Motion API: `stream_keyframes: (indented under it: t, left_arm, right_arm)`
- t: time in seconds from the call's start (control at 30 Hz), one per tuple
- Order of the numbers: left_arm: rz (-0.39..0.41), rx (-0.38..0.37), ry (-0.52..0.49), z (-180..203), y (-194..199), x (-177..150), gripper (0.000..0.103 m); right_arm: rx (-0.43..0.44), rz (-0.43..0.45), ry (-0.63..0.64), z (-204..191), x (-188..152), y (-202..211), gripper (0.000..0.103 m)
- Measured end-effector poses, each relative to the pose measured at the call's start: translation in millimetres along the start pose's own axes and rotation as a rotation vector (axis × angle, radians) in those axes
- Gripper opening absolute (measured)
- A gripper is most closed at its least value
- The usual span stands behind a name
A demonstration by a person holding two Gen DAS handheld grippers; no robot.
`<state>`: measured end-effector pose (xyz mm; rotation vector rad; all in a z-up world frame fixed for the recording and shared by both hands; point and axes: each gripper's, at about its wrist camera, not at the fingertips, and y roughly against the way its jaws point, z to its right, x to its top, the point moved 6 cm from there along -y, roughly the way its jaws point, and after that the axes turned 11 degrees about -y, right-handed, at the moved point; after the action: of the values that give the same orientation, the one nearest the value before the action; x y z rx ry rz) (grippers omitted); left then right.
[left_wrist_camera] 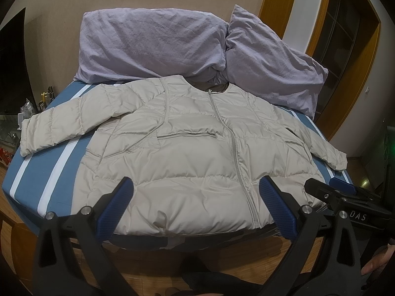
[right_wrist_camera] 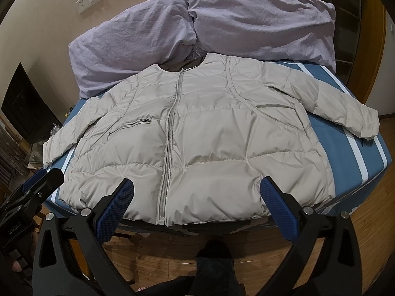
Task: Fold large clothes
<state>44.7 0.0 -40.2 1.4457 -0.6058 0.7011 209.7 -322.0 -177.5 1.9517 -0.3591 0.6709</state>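
A beige quilted puffer jacket lies flat and zipped on the blue bed, front up, collar toward the pillows, both sleeves spread out. It also shows in the right wrist view. My left gripper is open and empty, hovering just before the jacket's hem. My right gripper is open and empty, over the hem near the zipper's lower end. The right gripper also shows at the right edge of the left wrist view. The left gripper shows at the left edge of the right wrist view.
The bed has a blue sheet with white stripes. Two lilac pillows lie at the head against the wall. A dark screen and small clutter stand left of the bed. Wooden floor lies in front.
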Motion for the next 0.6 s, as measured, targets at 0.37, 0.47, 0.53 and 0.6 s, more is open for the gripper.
stream_keyframes:
  t: [0.37,0.47,0.53,0.6]
  left_arm:
    - [-0.001,0.001,0.0,-0.1,-0.2,0.0,0.101]
    - [-0.002,0.001,0.001,-0.1,-0.3,0.0,0.101]
    - [-0.002,0.001,0.001,0.0,-0.2,-0.1,0.101]
    - [-0.003,0.001,0.0,0.1,-0.2,-0.1,0.101]
  right_arm:
    - [0.001,-0.001,0.0,0.8,0.6,-0.5,0.102]
    - [0.001,-0.002,0.0,1.0,0.9,-0.7,0.102]
    - [0.001,-0.002,-0.001,-0.3,1.7,1.1,0.102]
    - [0.001,-0.002,-0.001,-1.4,2.7,3.0,0.102]
